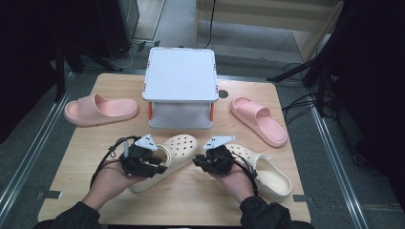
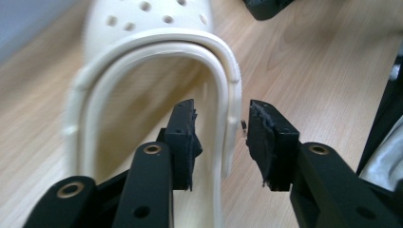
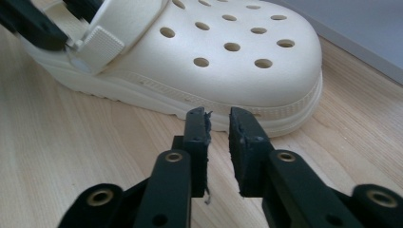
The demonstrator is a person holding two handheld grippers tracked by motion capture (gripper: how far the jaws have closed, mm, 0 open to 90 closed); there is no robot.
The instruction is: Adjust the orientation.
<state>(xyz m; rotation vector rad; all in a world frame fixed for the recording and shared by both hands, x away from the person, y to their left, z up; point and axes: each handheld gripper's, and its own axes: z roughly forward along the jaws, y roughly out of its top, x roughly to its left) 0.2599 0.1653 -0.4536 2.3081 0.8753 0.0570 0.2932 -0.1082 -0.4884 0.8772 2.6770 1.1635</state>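
A cream clog with holes [image 1: 179, 150] lies on the wooden table [image 1: 191, 200], just in front of me. My left gripper [image 1: 160, 167] is at its heel end. In the left gripper view the left gripper [image 2: 222, 109] straddles the clog's heel rim [image 2: 230, 85], one pad inside the shoe and one outside, with a gap on both sides, so it is open. My right gripper [image 1: 196, 162] points at the clog's toe side. In the right gripper view the right gripper [image 3: 218, 116] holds nothing, its jaws a narrow slit apart just short of the clog's sole [image 3: 247, 111].
A second cream clog [image 1: 267, 174] lies under my right hand. Two pink slippers [image 1: 100, 109] [image 1: 260, 119] lie at the table's left and right. A white two-level stand [image 1: 180, 76] sits at the back middle.
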